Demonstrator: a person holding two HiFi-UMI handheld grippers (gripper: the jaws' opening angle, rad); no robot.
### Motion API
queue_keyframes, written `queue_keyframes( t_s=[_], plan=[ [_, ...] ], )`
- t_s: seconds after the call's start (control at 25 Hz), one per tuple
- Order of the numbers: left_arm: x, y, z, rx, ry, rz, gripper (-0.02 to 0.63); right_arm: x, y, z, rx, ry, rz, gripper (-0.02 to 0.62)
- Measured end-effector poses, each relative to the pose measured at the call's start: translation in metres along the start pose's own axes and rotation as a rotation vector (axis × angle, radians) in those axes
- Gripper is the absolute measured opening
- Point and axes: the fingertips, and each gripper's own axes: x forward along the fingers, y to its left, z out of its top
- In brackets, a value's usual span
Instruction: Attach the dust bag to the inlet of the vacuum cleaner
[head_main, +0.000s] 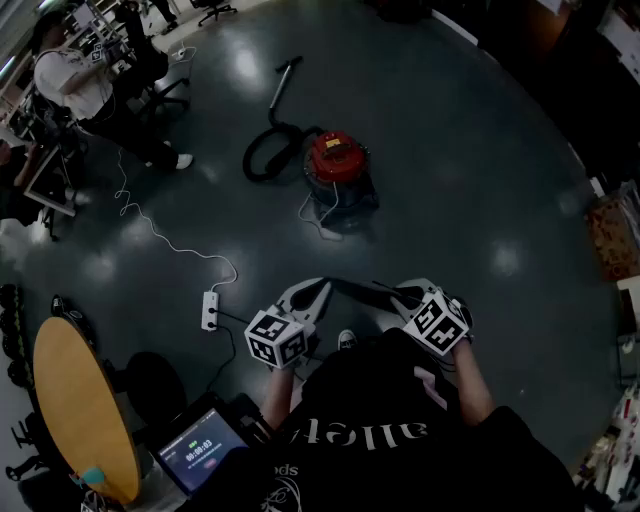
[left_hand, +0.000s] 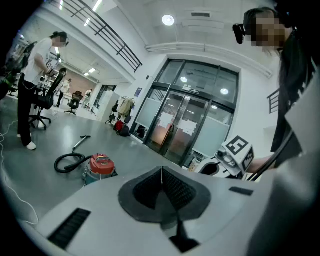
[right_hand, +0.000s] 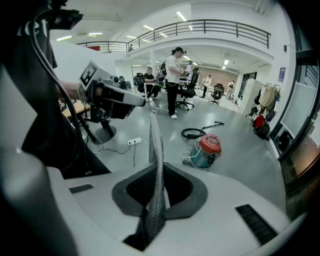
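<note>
Left gripper (left_hand: 161, 175) jaws together, empty, right gripper (right_hand: 154, 145) likewise closed on nothing, red-lidded vacuum cleaner (head_main: 337, 165) at twelve o'clock, hose (head_main: 262, 158) at its nine o'clock.

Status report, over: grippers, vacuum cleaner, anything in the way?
Left gripper shut, empty. Right gripper shut, empty. Vacuum cleaner on the floor ahead, untouched; no dust bag in sight. Power strip and white cable on the floor, off left.

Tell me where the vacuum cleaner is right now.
In the head view the vacuum cleaner stands on the floor at upper centre, black hose coiled at its left, white cord lying just below it.
</note>
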Motion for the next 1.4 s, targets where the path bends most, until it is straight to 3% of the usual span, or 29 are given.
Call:
queue_keyframes(
  t_s=[0.48,0.72,1.08,1.4],
  plan=[
    [0.032,0.046,0.006,-0.09,0.003,0.059,0.007,0.04,-0.085,0.01,-0.051,0.049,0.028,0.043],
    [0.1,0.084,0.03,-0.106,-0.002,0.124,0.006,0.07,-0.167,0.011,-0.08,0.049,0.086,0.043],
    [0.216,0.134,0.075,-0.17,-0.008,0.253,0.006,0.119,-0.275,0.005,-0.166,0.053,0.251,0.043],
    [0.285,0.189,0.08,-0.181,0.036,0.295,0.007,0.185,-0.35,-0.008,-0.115,0.036,0.252,0.043]
  ],
)
